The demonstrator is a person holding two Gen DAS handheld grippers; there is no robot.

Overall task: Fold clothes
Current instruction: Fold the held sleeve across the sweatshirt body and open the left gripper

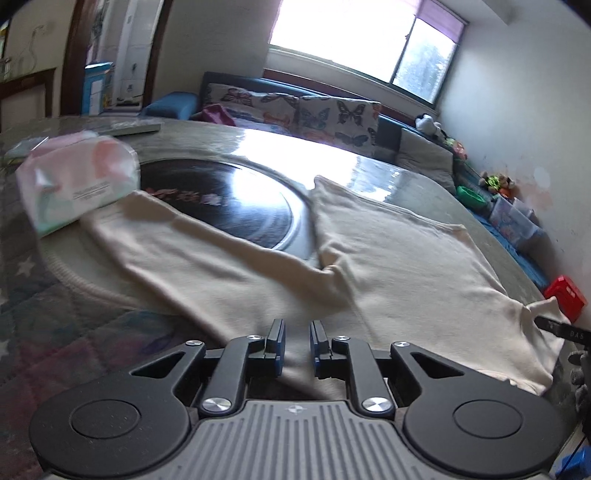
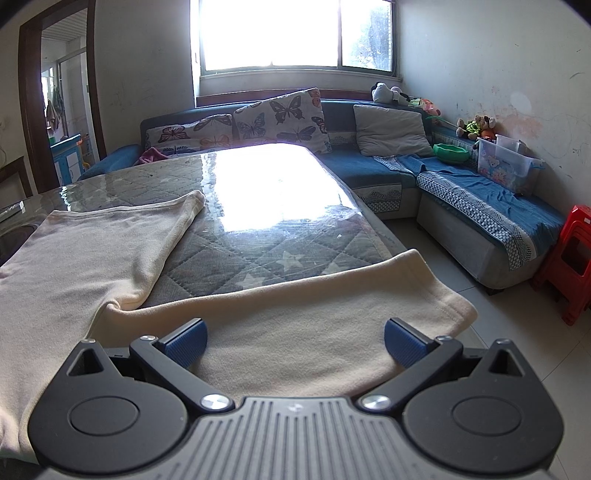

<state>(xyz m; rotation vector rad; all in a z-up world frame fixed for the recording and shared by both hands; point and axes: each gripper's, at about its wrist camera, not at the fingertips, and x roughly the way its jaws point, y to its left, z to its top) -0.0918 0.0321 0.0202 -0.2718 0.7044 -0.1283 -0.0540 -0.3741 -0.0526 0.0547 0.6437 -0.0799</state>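
A cream garment (image 1: pixel 406 258) is spread flat across the quilted table (image 2: pixel 236 206), one sleeve reaching a tissue pack (image 1: pixel 77 177) by the far-left edge. The left gripper (image 1: pixel 297 341) is held slightly parted above the cloth, nothing pinched. The right gripper (image 2: pixel 295 341) is spread wide over the sleeve draped off the near-right corner.

Blown-out window (image 2: pixel 295 35) glare on the table (image 2: pixel 280 184); left view blurred, edges bowed.

A: What lies under the left gripper (image 1: pixel 297 341)?
B: A cream garment (image 1: pixel 399 258) spread on the quilt-covered desk (image 1: pixel 55 295), one sleeve running toward a pastel tissue pack (image 1: pixel 74 177).
A: And its jaws?
B: A narrow gap, nothing pinched between them. The sleeve crosses a dark round plate (image 1: pixel 229 199).
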